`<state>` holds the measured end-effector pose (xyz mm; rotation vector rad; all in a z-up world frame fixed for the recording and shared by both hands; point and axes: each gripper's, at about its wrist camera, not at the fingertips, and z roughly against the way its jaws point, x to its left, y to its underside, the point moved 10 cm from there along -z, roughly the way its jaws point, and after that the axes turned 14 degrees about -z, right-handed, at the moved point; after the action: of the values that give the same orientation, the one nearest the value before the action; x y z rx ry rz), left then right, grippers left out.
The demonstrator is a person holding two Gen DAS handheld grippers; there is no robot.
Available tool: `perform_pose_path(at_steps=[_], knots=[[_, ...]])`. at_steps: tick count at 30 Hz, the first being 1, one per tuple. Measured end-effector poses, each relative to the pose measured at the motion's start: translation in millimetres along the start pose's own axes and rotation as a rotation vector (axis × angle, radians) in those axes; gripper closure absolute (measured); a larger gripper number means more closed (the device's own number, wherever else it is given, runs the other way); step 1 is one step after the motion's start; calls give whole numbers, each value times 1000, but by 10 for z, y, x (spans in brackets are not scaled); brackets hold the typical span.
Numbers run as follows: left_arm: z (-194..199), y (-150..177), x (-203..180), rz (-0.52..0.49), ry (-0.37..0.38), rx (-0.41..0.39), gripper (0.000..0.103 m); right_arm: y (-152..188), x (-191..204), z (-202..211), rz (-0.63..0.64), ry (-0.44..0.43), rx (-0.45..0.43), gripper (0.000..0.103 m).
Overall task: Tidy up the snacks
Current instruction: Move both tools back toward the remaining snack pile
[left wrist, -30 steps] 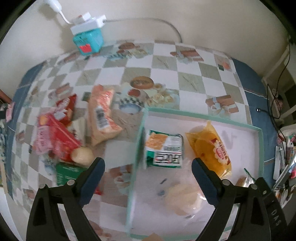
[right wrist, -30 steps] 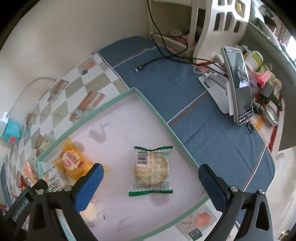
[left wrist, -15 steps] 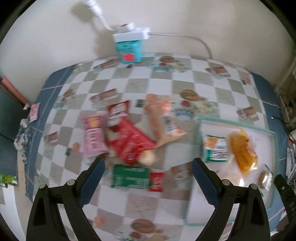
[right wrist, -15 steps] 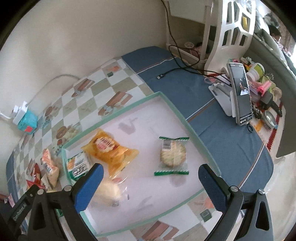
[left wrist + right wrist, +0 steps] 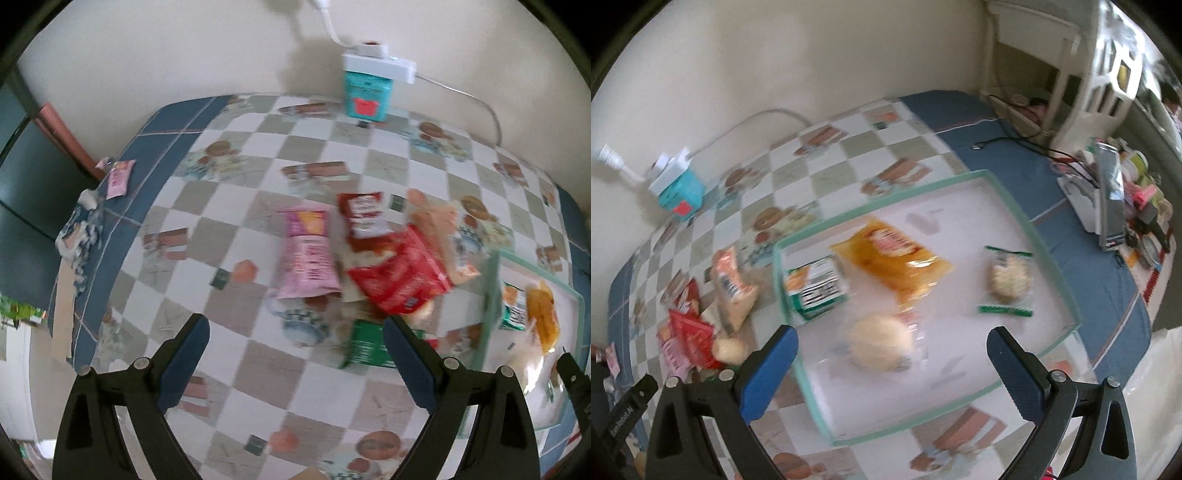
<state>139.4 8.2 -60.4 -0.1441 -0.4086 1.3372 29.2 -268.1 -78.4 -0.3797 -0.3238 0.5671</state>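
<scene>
A white tray with a green rim (image 5: 1049, 254) holds a yellow packet (image 5: 892, 258), a green-and-white carton (image 5: 816, 288), a wrapped round biscuit (image 5: 1008, 282) and a pale round bun (image 5: 881, 345). Left of the tray lies a loose heap of snacks: a pink packet (image 5: 308, 254), a red packet (image 5: 400, 278), a small red sachet (image 5: 364, 214), a peach packet (image 5: 439, 225) and a green box (image 5: 367, 345). My left gripper (image 5: 295, 363) hangs open above the checked cloth beside the heap. Over the tray's near side my right gripper (image 5: 892, 373) is open and holds nothing.
A teal box (image 5: 365, 98) with a white power strip (image 5: 378, 66) on top stands by the wall. A small pink sachet (image 5: 120, 179) lies at the table's far left edge. Right of the tray are cables (image 5: 1015, 142), a phone on a stand (image 5: 1110, 195) and clutter.
Both grippers have swung left across the table. The left wrist view went from above the tray to above the snack heap; the right wrist view now shows the whole tray and part of the heap.
</scene>
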Motion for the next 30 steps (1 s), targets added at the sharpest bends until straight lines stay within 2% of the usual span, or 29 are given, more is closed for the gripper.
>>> perform_pose_path(at_steps=[6, 10, 16, 21, 30], knots=[[-133, 67, 508, 83, -49, 31, 8, 279, 369, -133, 78, -2, 38, 0], [-219, 133, 752, 137, -52, 54, 8, 427, 550, -209, 112, -5, 60, 0], [-382, 203, 960, 182, -50, 88, 8, 677, 842, -305, 173, -12, 94, 0], [-538, 255, 891, 176, -19, 126, 8, 840, 1004, -392, 219, -16, 120, 0], [-841, 320, 418, 141, 105, 209, 8, 923, 932, -642, 246, 62, 156, 0]])
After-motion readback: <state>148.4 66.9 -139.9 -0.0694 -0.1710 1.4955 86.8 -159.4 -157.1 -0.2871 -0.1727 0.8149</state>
